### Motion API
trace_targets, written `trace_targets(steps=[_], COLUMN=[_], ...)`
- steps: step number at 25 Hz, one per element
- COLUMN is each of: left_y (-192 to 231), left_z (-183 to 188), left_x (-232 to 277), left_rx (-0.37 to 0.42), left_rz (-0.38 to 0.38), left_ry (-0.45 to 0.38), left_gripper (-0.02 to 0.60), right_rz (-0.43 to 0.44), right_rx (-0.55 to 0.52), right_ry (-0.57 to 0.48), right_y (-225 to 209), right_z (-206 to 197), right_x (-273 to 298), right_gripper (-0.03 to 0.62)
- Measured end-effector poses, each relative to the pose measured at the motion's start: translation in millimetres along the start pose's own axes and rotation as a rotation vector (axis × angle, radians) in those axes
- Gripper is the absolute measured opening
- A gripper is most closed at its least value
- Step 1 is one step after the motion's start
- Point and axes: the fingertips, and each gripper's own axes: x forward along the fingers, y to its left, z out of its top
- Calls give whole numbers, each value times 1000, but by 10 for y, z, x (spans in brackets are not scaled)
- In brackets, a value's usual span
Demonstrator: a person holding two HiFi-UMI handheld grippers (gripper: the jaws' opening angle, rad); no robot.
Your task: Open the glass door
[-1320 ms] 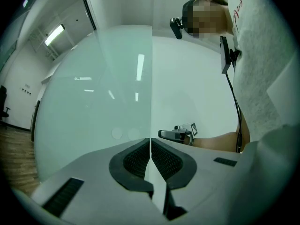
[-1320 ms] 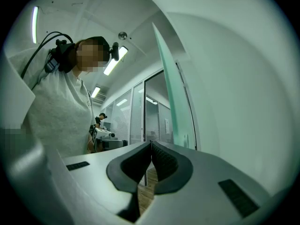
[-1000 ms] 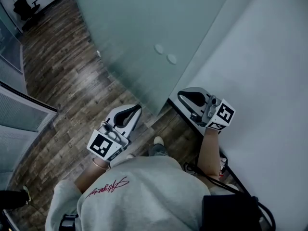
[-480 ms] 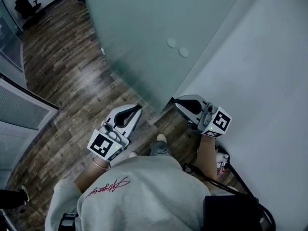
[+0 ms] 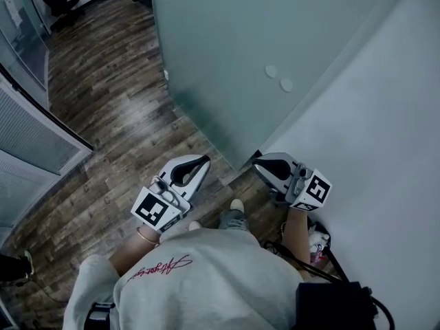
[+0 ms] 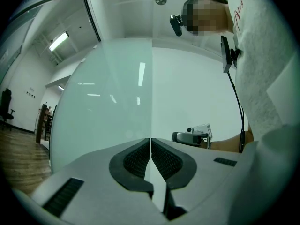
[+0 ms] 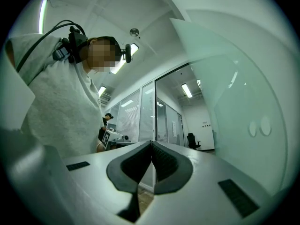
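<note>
Glass door (image 5: 227, 60) edge stands just ahead, way closer to right gripper (image 5: 261, 161) than left gripper (image 5: 203, 161), both pinched closed, empty.

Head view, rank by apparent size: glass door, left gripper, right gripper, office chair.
1. glass door, by far the largest.
2-3. left gripper and right gripper look about alike, so no ranking.
4. office chair looks smallest, but it stands far from the camera.
</note>
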Motion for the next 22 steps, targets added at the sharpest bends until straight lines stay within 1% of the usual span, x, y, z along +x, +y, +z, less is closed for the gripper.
trace_targets(steps=[7,11,18,22], left_y=[56,42,44,19], left_z=[96,97,44,113], left_x=[-220,-252,-279,-298], left_rx=[14,20,10,4], left_rz=[31,31,34,39], left_ry=[-21,-29,-26,-43], left_gripper=[23,23,23,23], right_rz=[37,52,52,52], right_rx=[-27,-40,-42,-44], right_ry=[21,34,50,60], right_y=[199,257,314,374], right_z=[-38,-44,-102,-103], right_x=[211,248,286,304], right_gripper=[18,18,18,18])
